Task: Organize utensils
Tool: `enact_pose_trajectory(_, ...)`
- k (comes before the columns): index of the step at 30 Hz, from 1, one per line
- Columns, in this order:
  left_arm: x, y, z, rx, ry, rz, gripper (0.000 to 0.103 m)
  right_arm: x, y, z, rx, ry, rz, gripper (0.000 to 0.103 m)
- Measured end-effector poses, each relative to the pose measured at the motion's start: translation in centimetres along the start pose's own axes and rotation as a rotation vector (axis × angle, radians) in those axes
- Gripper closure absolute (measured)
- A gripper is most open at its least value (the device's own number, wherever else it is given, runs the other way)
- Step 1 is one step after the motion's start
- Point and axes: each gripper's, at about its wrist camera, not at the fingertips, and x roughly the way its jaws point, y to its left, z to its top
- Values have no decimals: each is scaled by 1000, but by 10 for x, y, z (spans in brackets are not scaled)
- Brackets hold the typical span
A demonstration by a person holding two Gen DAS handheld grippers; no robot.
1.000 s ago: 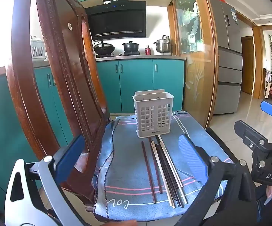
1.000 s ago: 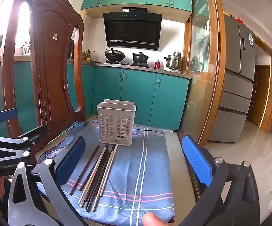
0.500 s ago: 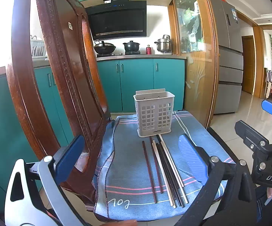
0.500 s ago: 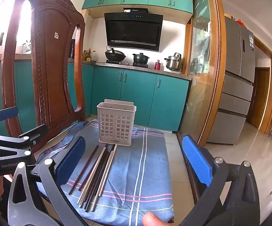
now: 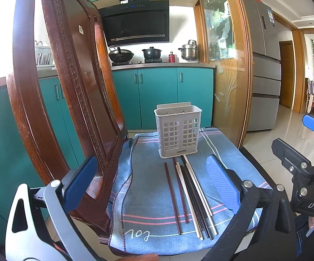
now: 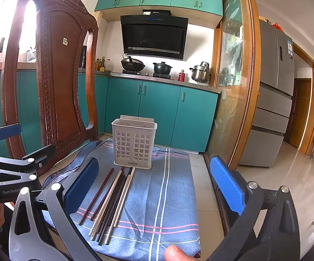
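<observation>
Several chopsticks (image 5: 189, 195), dark brown, black and white, lie side by side on a blue cloth (image 5: 148, 195) over a chair seat. A white slotted utensil holder (image 5: 177, 131) stands upright just behind their far tips. My left gripper (image 5: 152, 187) is open and empty, held above the near part of the cloth. My right gripper (image 6: 154, 187) is open and empty, with the chopsticks (image 6: 111, 204) and the holder (image 6: 134, 142) ahead of it. Each gripper shows at the edge of the other's view.
The carved wooden chair back (image 5: 70, 87) rises close on the left. Teal kitchen cabinets (image 5: 161, 95) with pots on a stove stand behind. A glass door frame (image 5: 239, 76) and a grey fridge (image 5: 263, 76) are to the right over tiled floor.
Both grippers have stayed open and nearly still. The views shifted only slightly. The chopsticks and holder have not moved.
</observation>
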Motion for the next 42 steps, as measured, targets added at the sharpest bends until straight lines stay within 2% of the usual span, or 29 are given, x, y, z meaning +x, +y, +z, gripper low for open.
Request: enact_pose_trajectory(42,1,0,-1,3,1,2,4,0,0,0,-5,-6,-1,3)
